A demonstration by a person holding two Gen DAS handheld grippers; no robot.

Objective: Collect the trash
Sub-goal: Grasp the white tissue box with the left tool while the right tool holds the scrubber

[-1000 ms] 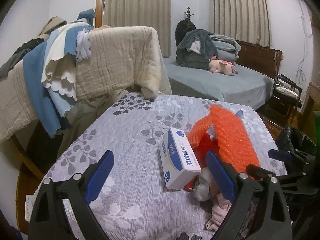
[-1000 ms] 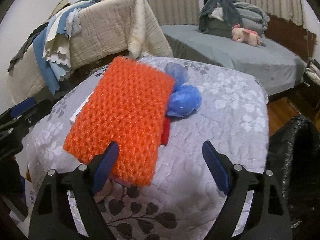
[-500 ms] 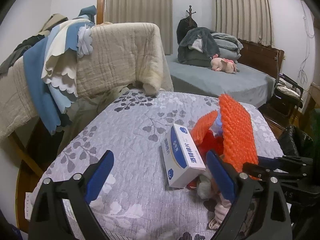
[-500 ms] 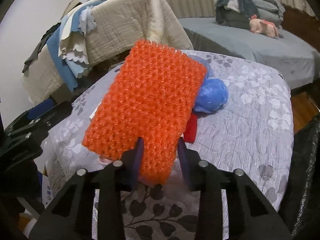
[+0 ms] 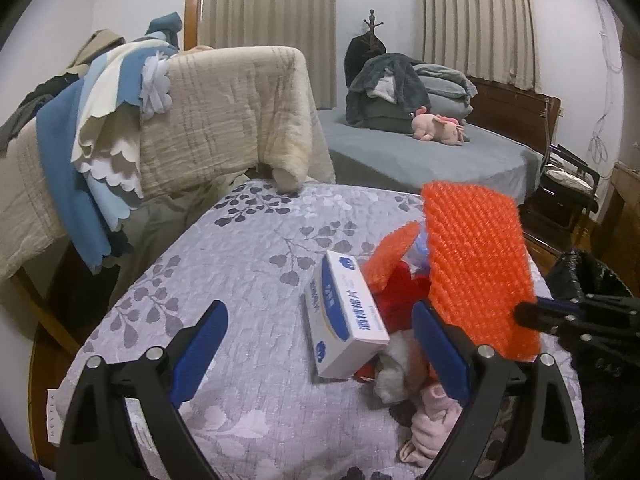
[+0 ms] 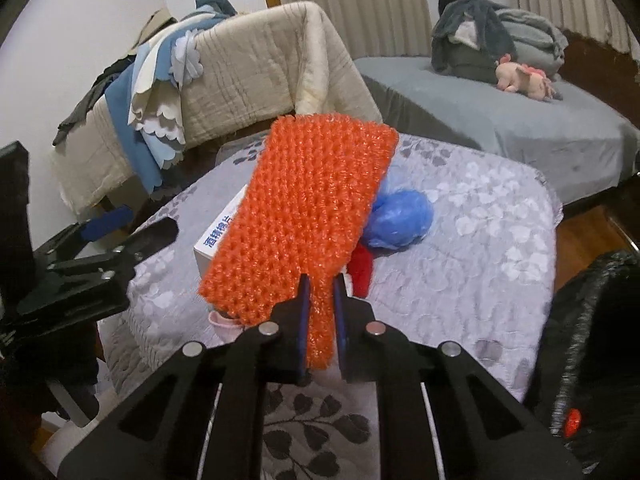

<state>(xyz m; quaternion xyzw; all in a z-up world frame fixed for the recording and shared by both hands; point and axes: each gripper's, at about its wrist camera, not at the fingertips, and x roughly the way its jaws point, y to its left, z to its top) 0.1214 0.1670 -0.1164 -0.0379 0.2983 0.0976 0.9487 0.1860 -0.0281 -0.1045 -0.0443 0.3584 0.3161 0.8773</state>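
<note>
1. Right gripper (image 6: 320,312): jaws pinched tight on the near edge of the orange bubble wrap (image 6: 304,216), sheet raised off the pile near the table's (image 6: 480,216) right edge.
2. Judged best: keep the pinch firm and lift clear of the white box (image 5: 344,312) before swinging to the black trash bag (image 6: 592,340) beside that edge.
3. Left gripper (image 5: 320,344): wide open, empty, hovering level over the near edge.
</note>
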